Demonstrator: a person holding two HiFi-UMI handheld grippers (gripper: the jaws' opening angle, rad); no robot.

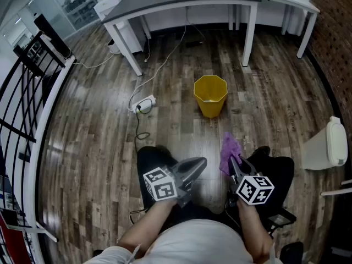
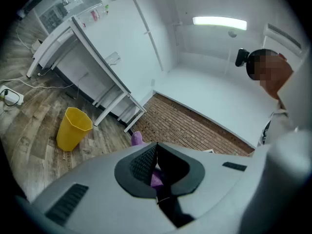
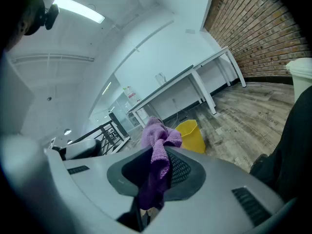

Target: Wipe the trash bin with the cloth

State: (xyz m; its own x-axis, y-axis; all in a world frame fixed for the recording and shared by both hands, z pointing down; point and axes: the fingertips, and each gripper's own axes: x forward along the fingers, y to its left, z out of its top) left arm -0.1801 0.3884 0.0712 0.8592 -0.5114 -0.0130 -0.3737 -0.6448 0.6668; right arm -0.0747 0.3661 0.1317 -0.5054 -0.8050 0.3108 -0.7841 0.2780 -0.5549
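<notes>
Nearest, the left gripper (image 1: 193, 168) has its jaws clenched on nothing (the purple glimpsed behind them in its own view is the other tool's cloth). It is probably kept free to steady the bin. Just beside it at 3 o'clock, the right gripper (image 1: 235, 163) grasps the cloth (image 1: 230, 147). The cloth is pinched partway along, so a bunched wad juts past the jaw tips as a wiping pad while the tail hangs down behind. Its long axis runs along the jaws, pointing toward 12 o'clock. Farther off at 12 o'clock, well apart from both tools, the trash bin (image 1: 210, 95) stands upright on the wooden floor (image 1: 99, 125), long axis vertical, open mouth up. I judge the wiping not yet begun. Beyond the bin stands the counter (image 1: 181, 1).
</notes>
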